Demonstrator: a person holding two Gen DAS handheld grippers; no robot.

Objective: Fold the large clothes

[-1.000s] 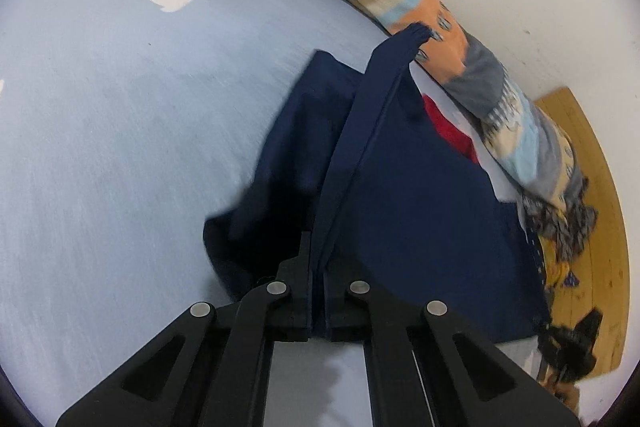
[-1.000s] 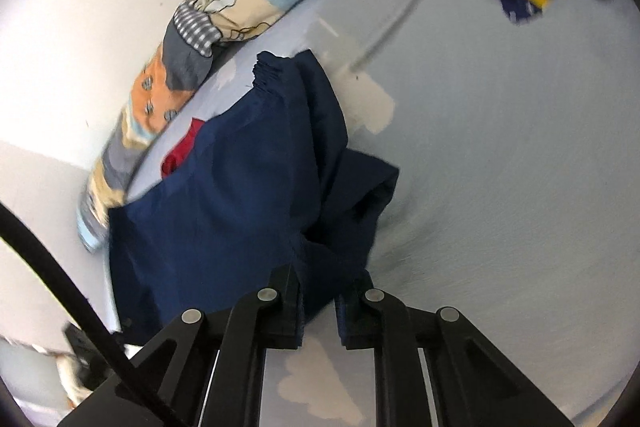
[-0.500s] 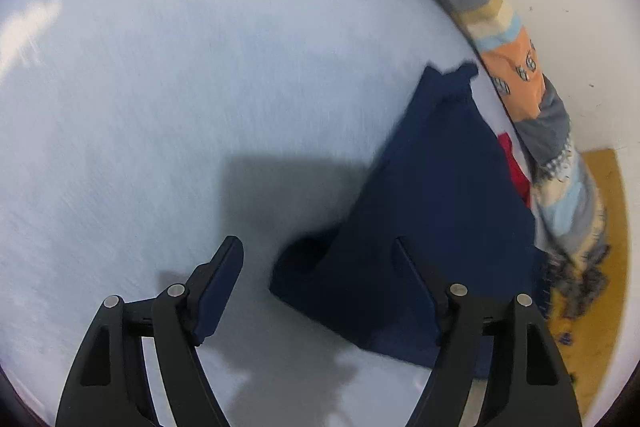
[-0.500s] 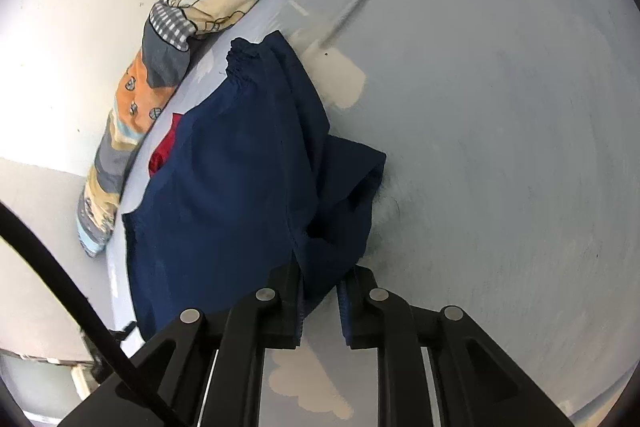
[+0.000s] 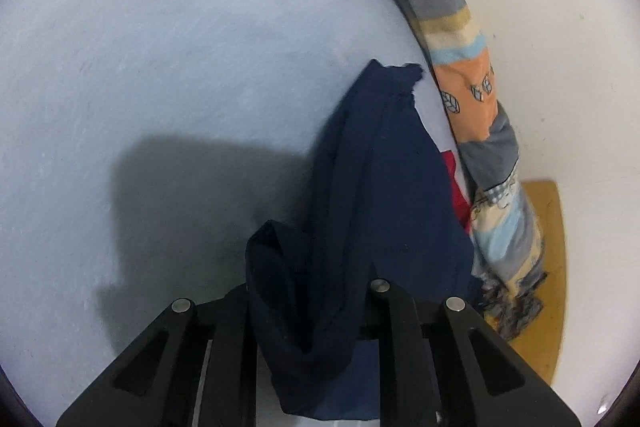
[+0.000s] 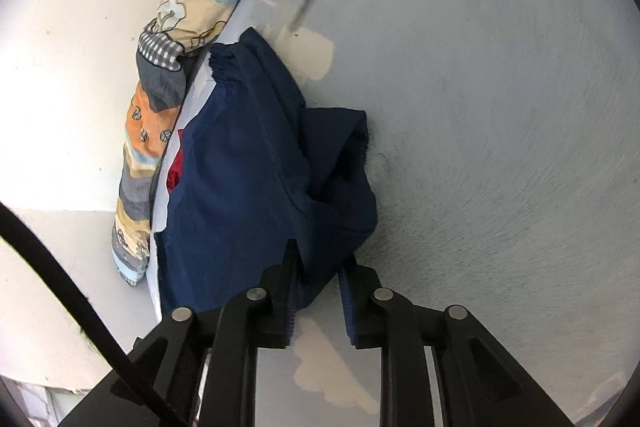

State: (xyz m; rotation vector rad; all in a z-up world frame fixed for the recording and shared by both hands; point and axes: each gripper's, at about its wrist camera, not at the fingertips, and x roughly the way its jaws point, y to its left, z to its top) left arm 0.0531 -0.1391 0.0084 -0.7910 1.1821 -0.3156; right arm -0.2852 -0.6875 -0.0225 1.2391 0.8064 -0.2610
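The navy garment (image 6: 248, 179) lay bunched on my pale blue bed sheet (image 5: 160, 67), beside the patterned quilt (image 5: 472, 95) along the wall. My left tool (image 5: 308, 311) had just been closing, a fold of cloth clamped between its fingers. My right tool (image 6: 318, 291) had been opening, cloth lying loose between its parted fingers.
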